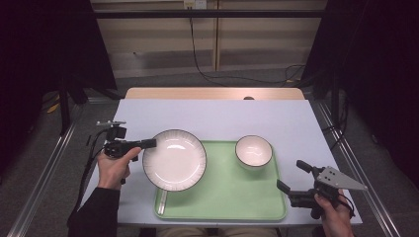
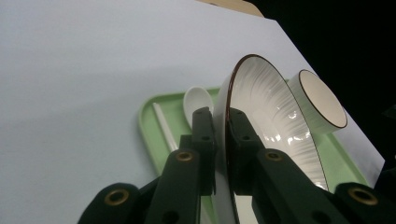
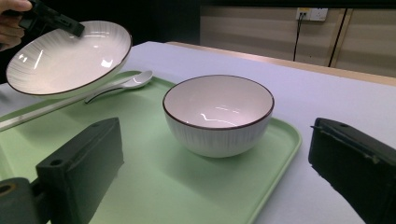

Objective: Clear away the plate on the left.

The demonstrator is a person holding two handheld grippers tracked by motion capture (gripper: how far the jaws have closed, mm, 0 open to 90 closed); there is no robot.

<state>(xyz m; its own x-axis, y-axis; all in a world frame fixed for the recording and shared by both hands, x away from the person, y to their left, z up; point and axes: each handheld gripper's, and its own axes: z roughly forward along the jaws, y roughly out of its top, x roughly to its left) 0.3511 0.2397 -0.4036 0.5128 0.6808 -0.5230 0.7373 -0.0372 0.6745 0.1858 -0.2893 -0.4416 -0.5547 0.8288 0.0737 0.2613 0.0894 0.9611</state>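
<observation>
Over the left part of the pale green plastic tray (image 1: 232, 197), the left gripper (image 1: 148, 143) has its two black jaws clamped on the rim of a wide, shallow white ceramic plate with a dark edge and fine ribbing (image 1: 174, 159). In the right gripper view that plate (image 3: 65, 58) hangs tilted above the tray, clear of its surface, with the left gripper (image 3: 70, 27) pinching its far edge. The left gripper view shows the plate's rim (image 2: 224, 140) squeezed between the two pads, one jaw on each face.

Beneath the plate, a white ceramic spoon (image 3: 128, 84) lies on the tray, its bowl end pointing towards a small round white ceramic bowl with a dark rim (image 3: 218, 114). This bowl stands upright at the tray's back right corner (image 1: 253, 150), well apart from the plate.

Off the tray's right edge, the right gripper (image 1: 291, 178) hovers with its jaws spread wide and nothing between them. The tray rests on a table covered with a light grey sheet (image 1: 222, 116).
</observation>
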